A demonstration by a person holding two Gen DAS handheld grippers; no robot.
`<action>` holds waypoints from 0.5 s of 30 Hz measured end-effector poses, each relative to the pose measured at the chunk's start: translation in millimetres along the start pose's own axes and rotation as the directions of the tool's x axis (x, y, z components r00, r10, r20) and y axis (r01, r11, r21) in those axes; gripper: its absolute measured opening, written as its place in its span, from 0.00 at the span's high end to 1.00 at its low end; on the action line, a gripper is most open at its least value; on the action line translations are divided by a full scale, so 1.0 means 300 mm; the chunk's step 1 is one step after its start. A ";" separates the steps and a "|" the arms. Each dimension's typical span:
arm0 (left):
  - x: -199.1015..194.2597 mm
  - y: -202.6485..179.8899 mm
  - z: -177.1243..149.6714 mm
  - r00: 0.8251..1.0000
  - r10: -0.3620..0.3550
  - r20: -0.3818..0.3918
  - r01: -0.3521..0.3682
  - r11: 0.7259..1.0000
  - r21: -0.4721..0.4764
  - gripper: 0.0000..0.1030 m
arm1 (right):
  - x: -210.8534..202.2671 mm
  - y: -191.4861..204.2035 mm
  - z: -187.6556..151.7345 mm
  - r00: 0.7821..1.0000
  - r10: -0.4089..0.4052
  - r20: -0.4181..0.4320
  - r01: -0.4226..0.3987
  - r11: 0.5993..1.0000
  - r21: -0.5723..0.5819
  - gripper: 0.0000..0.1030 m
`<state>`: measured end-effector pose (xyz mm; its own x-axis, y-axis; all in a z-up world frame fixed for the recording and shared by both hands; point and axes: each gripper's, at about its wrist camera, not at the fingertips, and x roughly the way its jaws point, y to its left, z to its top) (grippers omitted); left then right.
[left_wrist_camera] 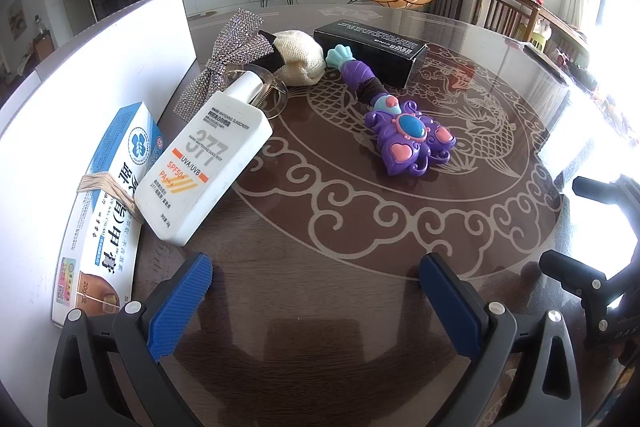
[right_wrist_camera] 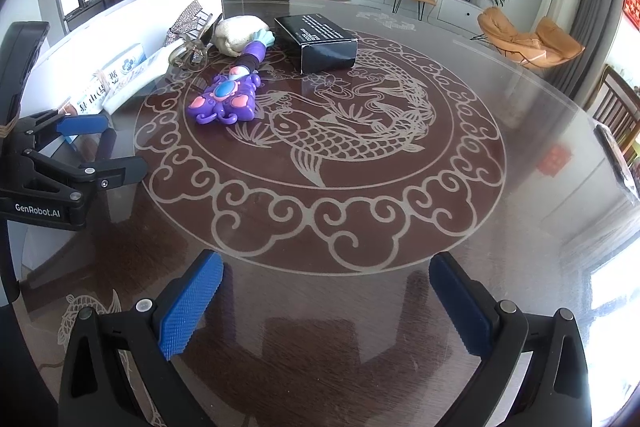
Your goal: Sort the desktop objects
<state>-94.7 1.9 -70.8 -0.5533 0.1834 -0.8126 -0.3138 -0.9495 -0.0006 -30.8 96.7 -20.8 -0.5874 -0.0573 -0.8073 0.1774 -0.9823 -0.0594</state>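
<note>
The nearest things to be sorted lie at the left of the round glass-topped table with the fish pattern [left_wrist_camera: 360, 227]: a flat white plastic sunscreen bottle with orange stripes [left_wrist_camera: 208, 171] leans tilted, its lower edge touching a long blue-and-white cardboard medicine box bound with a beige rubber band [left_wrist_camera: 100, 211]. The bottle's cap end rests against a clear plastic hair claw [left_wrist_camera: 272, 95] and a silver rhinestone bow [left_wrist_camera: 228, 63]. Behind them sit a cream knitted pouch [left_wrist_camera: 300, 59], a purple plastic toy wand with pink hearts [left_wrist_camera: 404, 131] and a black rectangular carton [left_wrist_camera: 368, 51], all along a white board standing on edge [left_wrist_camera: 120, 67].

The left gripper [left_wrist_camera: 316, 291] hangs above bare tabletop just short of the bottle, jaws spread wide and holding nothing; the right gripper [right_wrist_camera: 328, 291] is likewise spread and empty, well apart from the pile.

The likely trouble is the leaning stack. Taking the bottle by its smooth flat faces could let it slip (the glass below looks slick too), and lifting it may drag the hair claw along or tip the box. The bow's loose tails could also snag a finger.
</note>
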 end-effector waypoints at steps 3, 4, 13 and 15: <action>0.000 0.000 0.000 1.000 0.000 0.000 0.000 1.000 0.000 0.00 | 0.000 0.000 -0.001 1.000 -0.001 0.000 0.001 1.000 0.000 0.00; 0.000 0.000 0.000 1.000 0.000 0.000 0.000 1.000 0.000 0.00 | 0.000 0.002 -0.001 1.000 -0.005 0.002 0.005 1.000 -0.003 0.00; -0.001 -0.001 0.000 1.000 0.000 0.000 0.000 1.000 0.000 0.00 | -0.001 0.006 0.002 1.000 -0.014 0.007 0.015 1.000 -0.011 0.00; 0.000 0.000 0.001 1.000 0.000 0.000 0.000 1.000 0.000 0.00 | -0.002 0.010 0.001 1.000 -0.019 0.009 0.019 1.000 -0.014 0.00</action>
<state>-94.9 2.0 -70.6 -0.5530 0.1832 -0.8128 -0.3137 -0.9495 -0.0006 -30.2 93.7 -20.2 -0.5974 -0.0403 -0.8009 0.1774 -0.9806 -0.0830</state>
